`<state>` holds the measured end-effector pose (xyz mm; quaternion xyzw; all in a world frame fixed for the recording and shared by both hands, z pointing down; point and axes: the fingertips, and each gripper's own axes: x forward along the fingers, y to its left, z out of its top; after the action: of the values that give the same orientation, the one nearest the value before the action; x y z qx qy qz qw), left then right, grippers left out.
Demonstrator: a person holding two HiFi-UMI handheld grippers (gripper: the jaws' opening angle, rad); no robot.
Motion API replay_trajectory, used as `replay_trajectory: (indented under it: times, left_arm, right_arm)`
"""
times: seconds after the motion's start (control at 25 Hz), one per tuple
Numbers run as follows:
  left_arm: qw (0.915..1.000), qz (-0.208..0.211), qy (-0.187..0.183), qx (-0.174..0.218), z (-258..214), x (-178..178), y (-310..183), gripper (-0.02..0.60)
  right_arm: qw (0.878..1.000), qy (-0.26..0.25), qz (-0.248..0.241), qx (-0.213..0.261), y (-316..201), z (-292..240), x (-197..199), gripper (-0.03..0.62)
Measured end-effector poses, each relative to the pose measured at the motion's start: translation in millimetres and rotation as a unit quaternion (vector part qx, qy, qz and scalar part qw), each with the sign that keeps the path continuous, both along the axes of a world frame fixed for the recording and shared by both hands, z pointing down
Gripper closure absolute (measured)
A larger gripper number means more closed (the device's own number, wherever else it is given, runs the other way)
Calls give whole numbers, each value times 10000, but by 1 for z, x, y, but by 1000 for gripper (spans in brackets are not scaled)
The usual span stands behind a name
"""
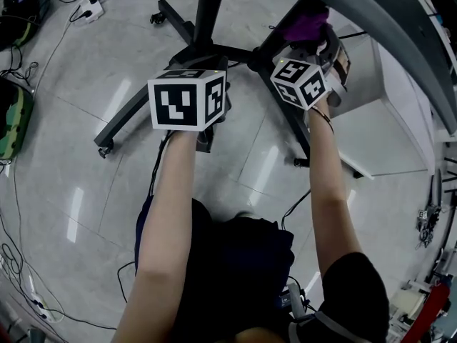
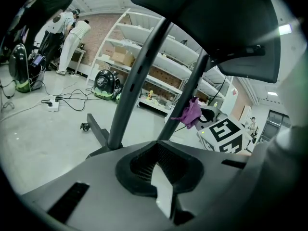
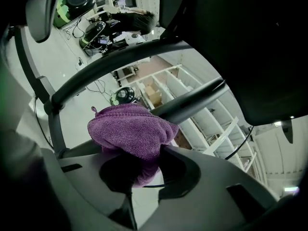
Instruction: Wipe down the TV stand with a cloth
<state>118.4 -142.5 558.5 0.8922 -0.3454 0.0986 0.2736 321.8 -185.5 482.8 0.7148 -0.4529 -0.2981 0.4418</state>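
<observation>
The black TV stand (image 1: 208, 13) rises from splayed wheeled legs (image 1: 136, 109) on the pale floor. A purple cloth (image 1: 307, 26) is bunched against the stand's right upright, and my right gripper (image 1: 308, 47) is shut on it. In the right gripper view the cloth (image 3: 132, 131) fills the jaws of that gripper (image 3: 137, 172), with the dark upright (image 3: 192, 104) right behind it. My left gripper (image 1: 196, 68) hovers by the central pole's base. Its jaws (image 2: 161, 177) look shut with nothing in them. The left gripper view catches the pole (image 2: 132, 95) and the cloth (image 2: 191, 113).
A power strip (image 1: 91, 7) and cables lie at the far left, beside a green bag (image 1: 14, 116). A white board (image 1: 400, 134) sits to the right. Long shelves (image 2: 159, 57) and two people (image 2: 72, 35) stand across the room. A caster (image 2: 84, 126) ends one leg.
</observation>
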Motion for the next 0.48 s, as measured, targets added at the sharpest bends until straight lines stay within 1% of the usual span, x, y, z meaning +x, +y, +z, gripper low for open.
replay_trajectory:
  times: [0.24, 0.48]
  left_arm:
    - [10000, 64, -37, -39, 8, 4, -1, 575]
    - [9998, 100, -169, -89, 19, 10, -3, 575]
  right_arm:
    - [9989, -250, 128, -377, -3, 45, 11, 496]
    - [9954, -509, 291, -760, -9, 95, 22, 496]
